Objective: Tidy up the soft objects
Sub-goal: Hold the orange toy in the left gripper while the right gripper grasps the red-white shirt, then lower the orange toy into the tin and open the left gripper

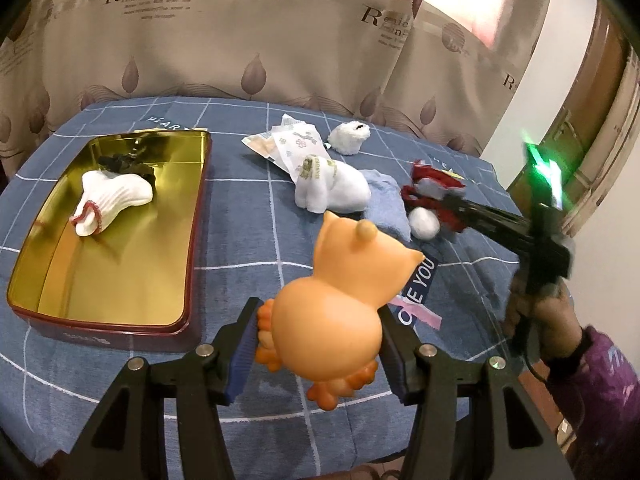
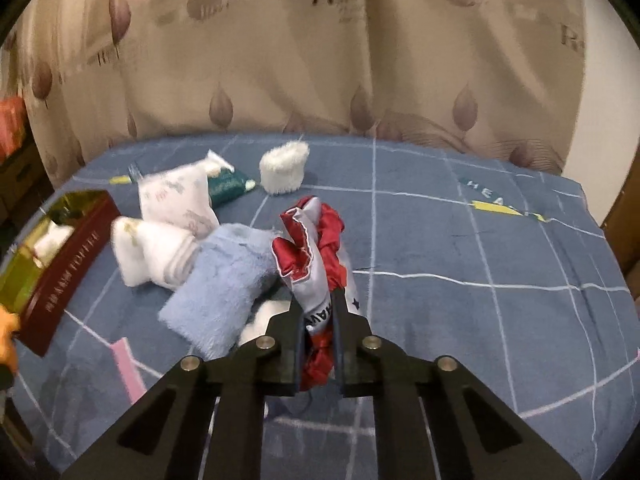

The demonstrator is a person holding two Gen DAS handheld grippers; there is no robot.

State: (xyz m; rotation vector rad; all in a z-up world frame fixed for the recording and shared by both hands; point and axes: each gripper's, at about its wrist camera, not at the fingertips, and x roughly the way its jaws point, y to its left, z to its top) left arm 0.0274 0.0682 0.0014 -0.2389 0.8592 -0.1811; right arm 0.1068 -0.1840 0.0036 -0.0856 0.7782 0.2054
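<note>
The left gripper (image 1: 318,344) is clenched on an orange rubber toy (image 1: 340,312), its pads pressing the round body from both sides. The toy's long axis runs forward along the fingers, with the eared head pointing away from the camera and the feet nearest to it. The toy is held above the blue checked cloth (image 1: 248,240).

Ahead and to the left of this gripper lies a gold tin (image 1: 52,264) with a red outer wall. Inside it rest a white sock (image 1: 114,200) and a dark item behind the sock, too dim to identify.

The right gripper (image 2: 318,320) is clamped on a red and white fabric piece (image 2: 310,256), which stands up between the fingers with its long axis pointing forward and upward. Just left of this gripper lies a light blue towel (image 2: 224,288), touching a white folded sock (image 2: 160,256). Further forward are a printed packet (image 2: 176,196) and a fluffy white item (image 2: 284,168).
</note>
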